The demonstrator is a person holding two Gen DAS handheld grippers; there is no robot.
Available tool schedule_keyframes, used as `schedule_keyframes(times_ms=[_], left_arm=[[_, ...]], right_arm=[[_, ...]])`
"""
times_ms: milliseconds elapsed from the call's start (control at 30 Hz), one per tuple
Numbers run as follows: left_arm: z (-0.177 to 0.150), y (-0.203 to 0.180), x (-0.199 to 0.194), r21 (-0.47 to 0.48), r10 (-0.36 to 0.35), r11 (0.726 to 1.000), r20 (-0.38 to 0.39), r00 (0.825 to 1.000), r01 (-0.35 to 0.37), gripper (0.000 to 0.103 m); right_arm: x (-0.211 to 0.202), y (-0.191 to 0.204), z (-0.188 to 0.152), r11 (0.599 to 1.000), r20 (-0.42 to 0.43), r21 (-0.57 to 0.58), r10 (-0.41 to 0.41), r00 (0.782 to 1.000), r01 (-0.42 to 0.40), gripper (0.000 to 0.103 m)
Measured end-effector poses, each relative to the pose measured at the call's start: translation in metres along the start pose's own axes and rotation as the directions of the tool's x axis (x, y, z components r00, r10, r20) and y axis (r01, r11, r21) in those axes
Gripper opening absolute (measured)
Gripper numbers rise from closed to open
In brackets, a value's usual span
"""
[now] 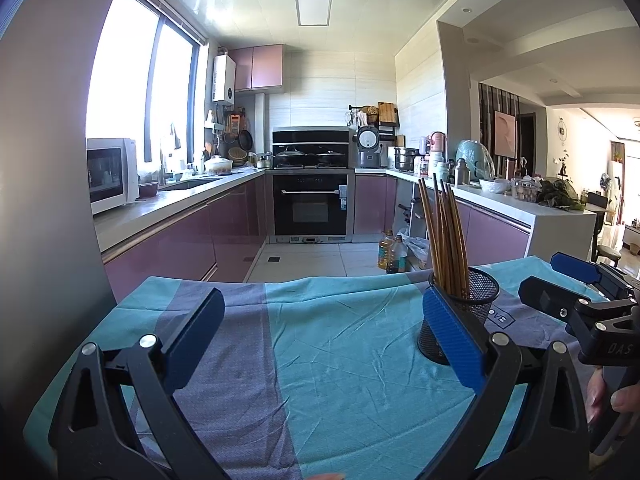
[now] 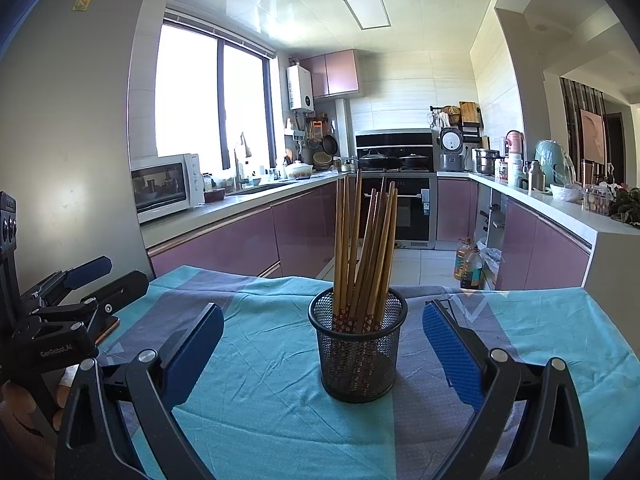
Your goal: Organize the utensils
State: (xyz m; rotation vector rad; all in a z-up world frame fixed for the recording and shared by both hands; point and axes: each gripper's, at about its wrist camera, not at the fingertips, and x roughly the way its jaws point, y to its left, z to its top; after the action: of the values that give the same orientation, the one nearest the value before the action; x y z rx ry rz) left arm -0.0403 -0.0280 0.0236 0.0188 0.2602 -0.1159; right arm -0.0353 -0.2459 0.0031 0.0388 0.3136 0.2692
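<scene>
You're in a home kitchen: mauve cabinets (image 2: 224, 248) line both walls, with a built-in oven (image 1: 310, 204) under a hob carrying lidded pans (image 1: 308, 153). A microwave (image 2: 166, 186) sits by the window (image 2: 208, 92), a rice cooker (image 1: 368, 146) beside the hob, oil bottles (image 2: 468, 262) on the tiled floor, a living room (image 1: 592, 152) beyond.

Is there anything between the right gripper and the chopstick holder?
Nothing visible. The right gripper is open, and the mesh holder with the chopsticks stands straight ahead between its fingers, with only bare tablecloth in front. The left gripper is off to the side, also open.
</scene>
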Motion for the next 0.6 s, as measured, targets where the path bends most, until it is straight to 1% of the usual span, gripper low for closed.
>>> schedule_keyframes(times_ms=[600], left_arm=[[-0.0022,-0.0032,0.0005,-0.008,0.010,1.000,0.005,1.000,-0.010,0.098]], right_arm=[[0.0013,0.0008,-0.0011,1.000,0.001,0.004,-0.006,1.000,0.006,0.096]])
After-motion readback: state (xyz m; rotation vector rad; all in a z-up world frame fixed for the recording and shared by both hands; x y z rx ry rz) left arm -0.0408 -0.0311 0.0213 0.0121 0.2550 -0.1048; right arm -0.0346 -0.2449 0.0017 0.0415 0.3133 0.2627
